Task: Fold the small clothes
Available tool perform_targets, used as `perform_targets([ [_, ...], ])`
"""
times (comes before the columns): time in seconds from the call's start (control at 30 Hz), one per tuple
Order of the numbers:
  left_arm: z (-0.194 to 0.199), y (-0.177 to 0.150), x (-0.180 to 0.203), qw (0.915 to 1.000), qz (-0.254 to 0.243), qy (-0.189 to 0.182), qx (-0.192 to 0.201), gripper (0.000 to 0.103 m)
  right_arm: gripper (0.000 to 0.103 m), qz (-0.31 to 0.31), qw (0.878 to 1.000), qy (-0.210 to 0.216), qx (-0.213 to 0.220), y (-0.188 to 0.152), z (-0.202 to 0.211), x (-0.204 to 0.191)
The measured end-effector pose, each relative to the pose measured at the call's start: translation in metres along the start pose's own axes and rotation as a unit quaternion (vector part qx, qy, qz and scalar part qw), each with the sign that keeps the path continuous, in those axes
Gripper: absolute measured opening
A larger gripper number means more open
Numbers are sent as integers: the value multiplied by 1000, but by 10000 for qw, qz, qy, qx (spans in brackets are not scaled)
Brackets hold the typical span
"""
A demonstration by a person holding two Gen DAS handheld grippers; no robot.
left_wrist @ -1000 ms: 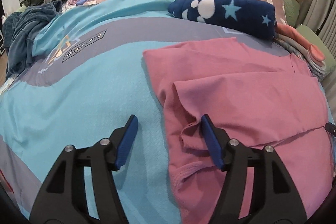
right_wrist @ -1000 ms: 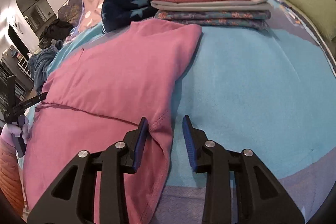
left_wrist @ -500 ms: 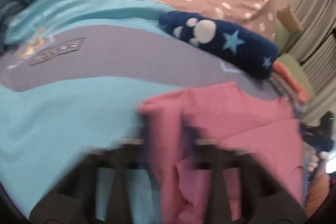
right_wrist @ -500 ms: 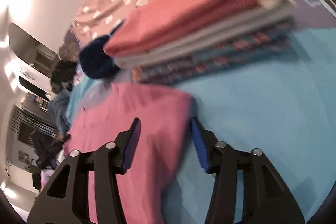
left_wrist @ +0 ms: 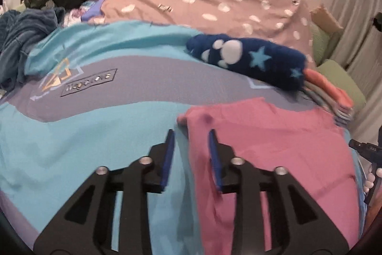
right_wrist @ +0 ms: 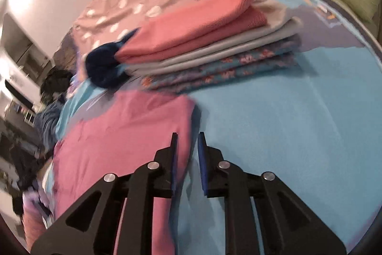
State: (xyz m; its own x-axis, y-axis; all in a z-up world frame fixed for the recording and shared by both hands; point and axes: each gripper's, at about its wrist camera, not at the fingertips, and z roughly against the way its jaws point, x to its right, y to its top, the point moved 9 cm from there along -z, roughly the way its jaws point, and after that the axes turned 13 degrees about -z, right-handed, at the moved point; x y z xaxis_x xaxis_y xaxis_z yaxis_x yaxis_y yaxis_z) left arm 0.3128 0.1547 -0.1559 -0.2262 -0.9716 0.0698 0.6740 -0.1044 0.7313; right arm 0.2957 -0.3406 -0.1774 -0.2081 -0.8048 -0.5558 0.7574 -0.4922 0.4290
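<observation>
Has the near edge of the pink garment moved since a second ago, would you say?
Yes. The pink garment is now folded up towards the navy star blanket.

Pink garment [left_wrist: 267, 135], folded flat on blue bedspread, lower right of left-wrist frame; folded stack [right_wrist: 214, 40] beyond, upper centre of right-wrist frame.

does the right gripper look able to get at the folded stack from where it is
Probably yes. The right gripper, jaws just opened and off the pink shirt, faces the folded stack across bare blue bedding; nothing stands between.
</observation>
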Motion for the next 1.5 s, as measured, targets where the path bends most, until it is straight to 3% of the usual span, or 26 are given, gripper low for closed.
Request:
perform_targets([
  [0.03, 11, -6, 2, 10000, -31, -65, 27, 52, 19, 122, 9997, 204, -114, -21, 13, -7],
  [0.1, 29, -30, 12, 9996, -110, -249, -34, 62, 34, 455, 9979, 292, -360, -56, 19, -17],
  [0.17, 21, -68, 21, 9977, -251, -276, -560, 62, 35, 948, 9939, -351, -450, -82, 11, -11],
  [0.2, 15, -86, 21, 9957, -357, -84, -848, 62, 30, 1165, 9904, -687, -299, -86, 8, -4],
  [0.27, 21, -93, 26, 9948, -761, 204, -650, 62, 28, 1138, 9893, -899, 130, -83, 16, 5],
  [0.3, 27, -95, 23, 9944, -691, 345, -725, 60, 28, 907, 9908, -974, 255, -82, 24, 10],
  [0.33, 34, -96, 22, 9953, -551, 350, -719, 55, 28, 638, 9935, -892, 311, -84, 35, 9],
  [0.4, 52, -98, 28, 9977, -314, -56, -594, 50, 28, 675, 9956, -605, 254, -98, 50, 1],
  [0.5, 78, -111, 46, 9967, -257, -619, -459, 51, 29, 817, 9960, -328, 151, -122, 73, -2],
  [0.63, 104, -152, 72, 9920, -236, -1106, -568, 51, 29, 584, 9983, 3, 4, -156, 102, 5],
  [1.07, 177, -236, 102, 9857, -267, -1622, -365, 52, 29, 106, 9981, 490, -361, -270, 165, 28],
  [1.37, 229, -288, 118, 9838, -221, -1768, -181, 52, 30, -64, 9969, 639, -448, -318, 209, 55],
  [1.5, 248, -309, 124, 9801, -85, -1980, -147, 52, 34, -238, 9934, 937, -622, -341, 221, 64],
])
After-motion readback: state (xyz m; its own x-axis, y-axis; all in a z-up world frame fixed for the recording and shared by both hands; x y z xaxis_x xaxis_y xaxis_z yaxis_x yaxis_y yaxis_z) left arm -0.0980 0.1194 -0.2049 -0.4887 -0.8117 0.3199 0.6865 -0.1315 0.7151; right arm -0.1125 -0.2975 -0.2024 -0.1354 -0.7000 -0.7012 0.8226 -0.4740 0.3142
